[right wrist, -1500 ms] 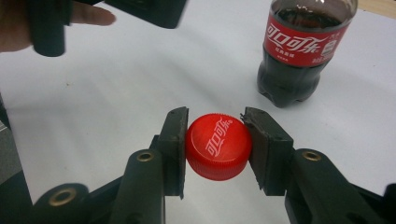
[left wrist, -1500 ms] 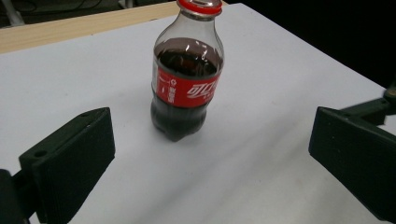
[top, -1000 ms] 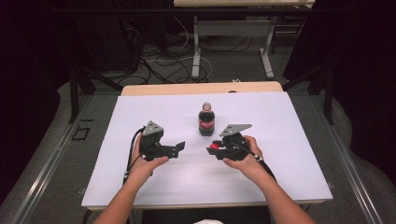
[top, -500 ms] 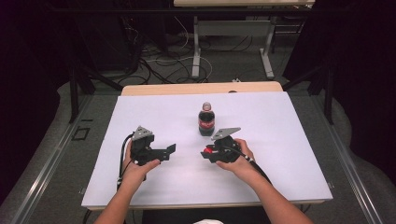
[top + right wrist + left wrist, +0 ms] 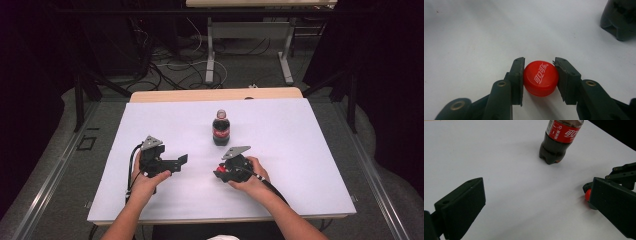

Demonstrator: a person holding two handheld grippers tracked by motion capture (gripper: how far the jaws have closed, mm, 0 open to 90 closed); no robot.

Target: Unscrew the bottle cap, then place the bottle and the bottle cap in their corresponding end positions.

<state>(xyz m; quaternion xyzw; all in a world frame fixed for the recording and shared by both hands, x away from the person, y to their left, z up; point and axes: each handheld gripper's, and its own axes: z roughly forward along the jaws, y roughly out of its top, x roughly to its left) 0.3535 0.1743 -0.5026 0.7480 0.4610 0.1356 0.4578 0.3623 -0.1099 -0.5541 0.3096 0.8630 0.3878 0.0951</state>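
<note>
A cola bottle (image 5: 221, 129) with a red label stands upright and uncapped in the middle of the white table (image 5: 300, 145). Its red cap (image 5: 540, 78) sits between the pads of my right gripper (image 5: 540, 75), which is shut on its sides, low over the table surface. In the high view my right gripper (image 5: 220, 173) lies in front of the bottle, a little to its right. My left gripper (image 5: 172, 162) is at the front left, jaws wide open with nothing between them. The left gripper view has the bottle (image 5: 557, 140) ahead and the red cap (image 5: 587, 194) at the right.
The bottle's dark base (image 5: 619, 22) is at the upper right of the right gripper view. A wooden strip (image 5: 215, 95) borders the table's far edge. Beyond it are metal table legs (image 5: 210, 50) and cables on the floor (image 5: 165, 65).
My right gripper has sunk toward the table and drifted nearer the front edge with the cap still in it. The left gripper has hardly shifted.
</note>
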